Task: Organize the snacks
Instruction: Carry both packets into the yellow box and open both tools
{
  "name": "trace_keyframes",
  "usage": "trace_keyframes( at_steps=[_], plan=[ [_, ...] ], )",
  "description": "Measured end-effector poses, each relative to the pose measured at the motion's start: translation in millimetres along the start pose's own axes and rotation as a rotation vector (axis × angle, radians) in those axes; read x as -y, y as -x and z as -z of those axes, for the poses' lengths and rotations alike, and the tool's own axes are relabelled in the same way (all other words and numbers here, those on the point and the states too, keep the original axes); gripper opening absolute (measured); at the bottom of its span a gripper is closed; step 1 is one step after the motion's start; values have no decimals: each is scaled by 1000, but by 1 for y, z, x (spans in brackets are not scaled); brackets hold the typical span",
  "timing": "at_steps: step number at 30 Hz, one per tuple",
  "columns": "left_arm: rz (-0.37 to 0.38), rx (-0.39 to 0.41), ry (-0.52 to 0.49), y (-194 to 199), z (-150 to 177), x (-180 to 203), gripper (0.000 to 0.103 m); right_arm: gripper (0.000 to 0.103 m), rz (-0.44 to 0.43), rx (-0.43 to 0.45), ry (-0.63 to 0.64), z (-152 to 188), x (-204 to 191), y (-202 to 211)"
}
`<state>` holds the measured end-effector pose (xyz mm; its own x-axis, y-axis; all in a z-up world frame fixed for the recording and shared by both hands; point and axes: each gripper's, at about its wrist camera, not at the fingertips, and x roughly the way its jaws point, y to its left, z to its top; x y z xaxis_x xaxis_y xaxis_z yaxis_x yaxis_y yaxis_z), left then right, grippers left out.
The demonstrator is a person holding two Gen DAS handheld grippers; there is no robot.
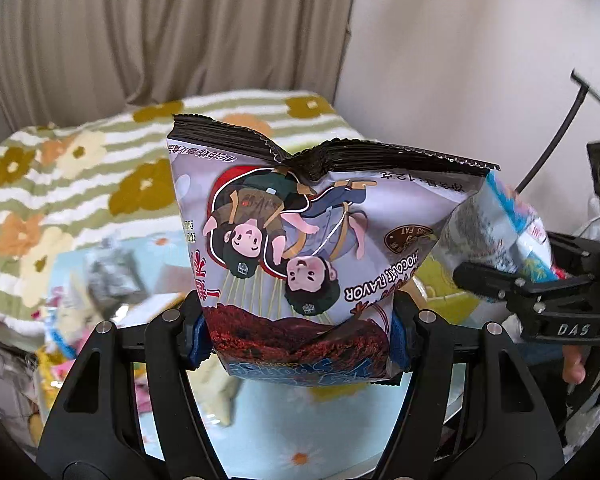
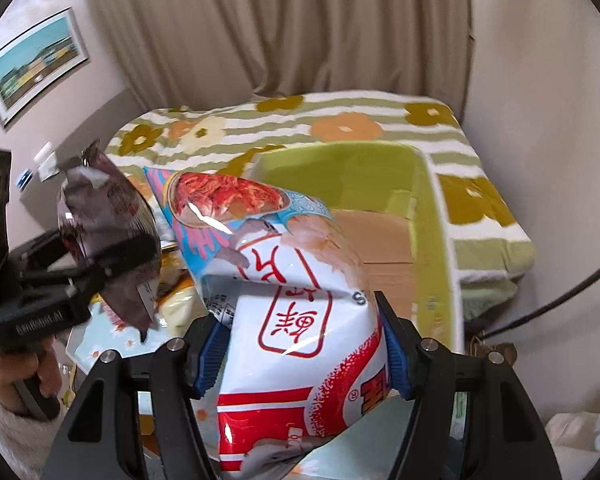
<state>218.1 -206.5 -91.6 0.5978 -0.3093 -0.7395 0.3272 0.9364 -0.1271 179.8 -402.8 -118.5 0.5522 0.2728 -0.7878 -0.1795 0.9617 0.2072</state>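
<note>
My left gripper (image 1: 298,340) is shut on a chocolate-flavour snack bag (image 1: 300,248) with two cartoon figures, held upside down in the air. It shows from the side in the right wrist view (image 2: 104,236), with the left gripper (image 2: 112,264) clamped across it. My right gripper (image 2: 300,356) is shut on a white and red snack bag (image 2: 284,304) with a picture of red food at its far end. That bag (image 1: 504,236) and the right gripper (image 1: 488,276) show at the right of the left wrist view. A green box (image 2: 436,216) lies open just beyond the right bag.
Several loose snack packets (image 1: 100,280) lie on a light blue daisy-print table (image 1: 284,432) below the left gripper. A bed with a green striped floral blanket (image 2: 480,200) stands behind the box. Curtains and walls lie beyond. A black cable (image 2: 560,300) hangs at right.
</note>
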Motion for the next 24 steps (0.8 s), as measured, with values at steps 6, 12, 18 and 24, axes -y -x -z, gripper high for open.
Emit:
trace_keyframes(
  at_steps=[6, 12, 18, 24],
  plan=[
    [3, -162, -43, -67, -6, 30, 64, 62, -9, -36, -101, -7, 39, -15],
    [17, -318, -85, -115, -4, 37, 75, 62, 0, -69, -167, -5, 53, -22],
    [37, -323, -89, -118, -2, 44, 103, 62, -7, -69, -194, -6, 59, -32],
    [28, -253, -61, -85, 10, 29, 103, 62, -1, -74, -189, -7, 58, -40]
  ],
)
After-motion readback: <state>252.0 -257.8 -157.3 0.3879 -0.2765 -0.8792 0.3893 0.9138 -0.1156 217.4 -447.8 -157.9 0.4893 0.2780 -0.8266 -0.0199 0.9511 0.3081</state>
